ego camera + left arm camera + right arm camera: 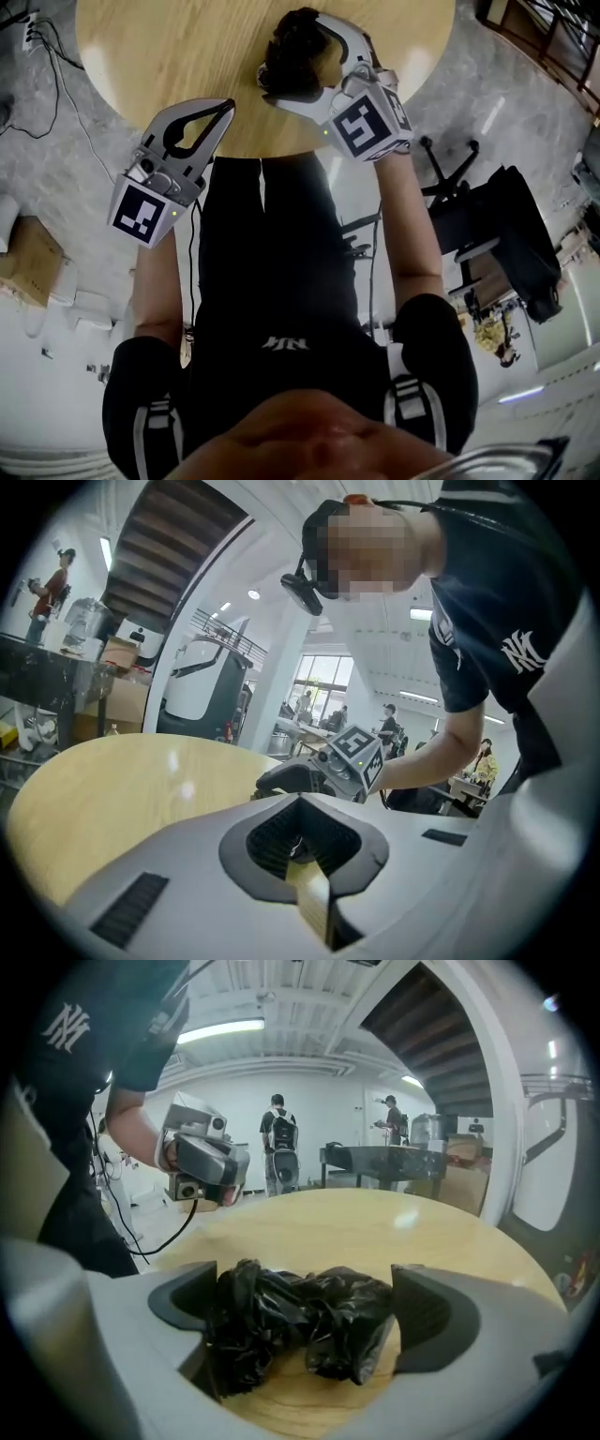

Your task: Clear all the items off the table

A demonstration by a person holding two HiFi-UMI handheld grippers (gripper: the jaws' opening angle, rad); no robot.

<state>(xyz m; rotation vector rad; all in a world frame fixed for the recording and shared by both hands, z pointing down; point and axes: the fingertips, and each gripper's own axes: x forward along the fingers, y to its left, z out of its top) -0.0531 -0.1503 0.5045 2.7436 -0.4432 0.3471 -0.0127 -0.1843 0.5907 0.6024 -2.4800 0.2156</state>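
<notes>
This looks like an open, white-walled lab or workshop hall. There are strip lights [220, 1027] overhead, a staircase [178, 564] rising above, and people [279, 1143] standing by a dark bench [375, 1159]. Cardboard boxes [117, 653] are stacked nearby. An office chair [450, 173] and cables [66, 66] sit on the grey stone floor [525, 103] around a round wooden tabletop [187, 47].

One item: black plastic bag [298, 54], glossy, crumpled into a loose wad of two lumps side by side. It lies flat on the round wooden counter [169, 47], near the edge by the person. It sits between the spread jaws of the right hand-held gripper [300, 1309], against one jaw and just short of the other.
</notes>
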